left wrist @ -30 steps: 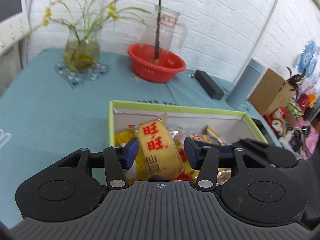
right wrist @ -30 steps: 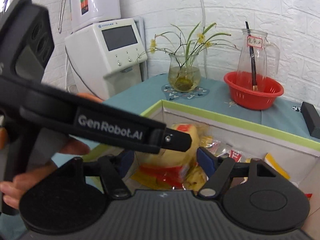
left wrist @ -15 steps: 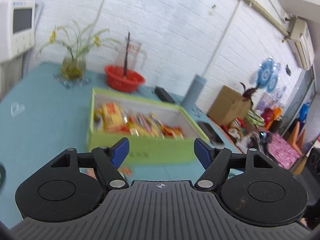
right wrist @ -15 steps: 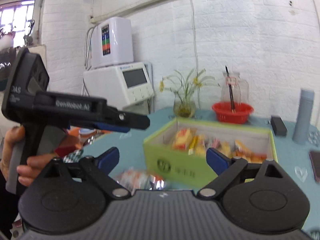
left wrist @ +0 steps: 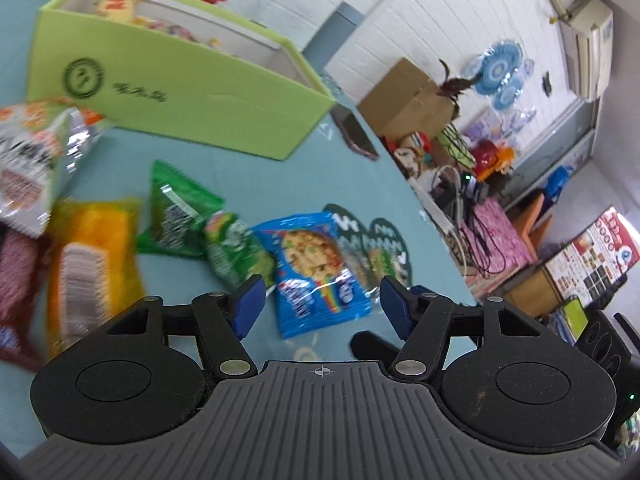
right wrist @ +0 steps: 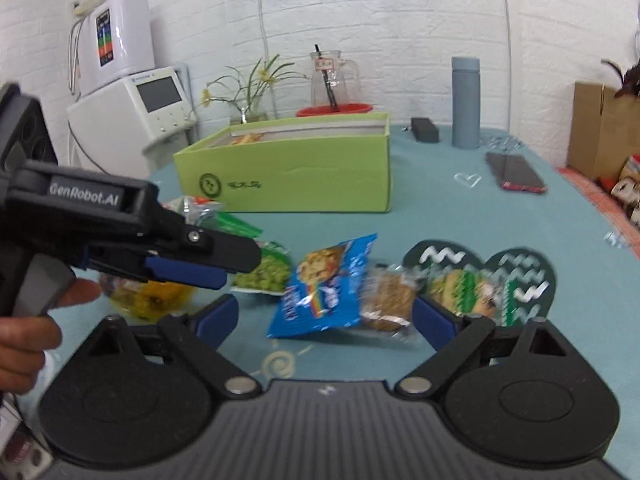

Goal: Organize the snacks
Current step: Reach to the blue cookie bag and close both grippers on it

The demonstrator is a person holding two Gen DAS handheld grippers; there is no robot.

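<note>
Left wrist view: the left hand-held gripper (left wrist: 320,306) hangs over the desk (left wrist: 248,168) grasping nothing, its jaws closing with the blue cookie packet (left wrist: 316,272) lying just ahead between them. Green packets (left wrist: 188,220) lie at ten o'clock of it; the green box (left wrist: 172,92) stands farther off at eleven.

Right wrist view: the right hand-held gripper (right wrist: 326,316) is released and wide, the same blue packet (right wrist: 326,284) at twelve o'clock. The step looks like reaching for the next snack; the move needs one gripper lowered squarely over the packet, then carried to the box (right wrist: 288,172).

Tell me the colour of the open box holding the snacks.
Lime green box, with a dark round logo; clearest in the right wrist view.
</note>
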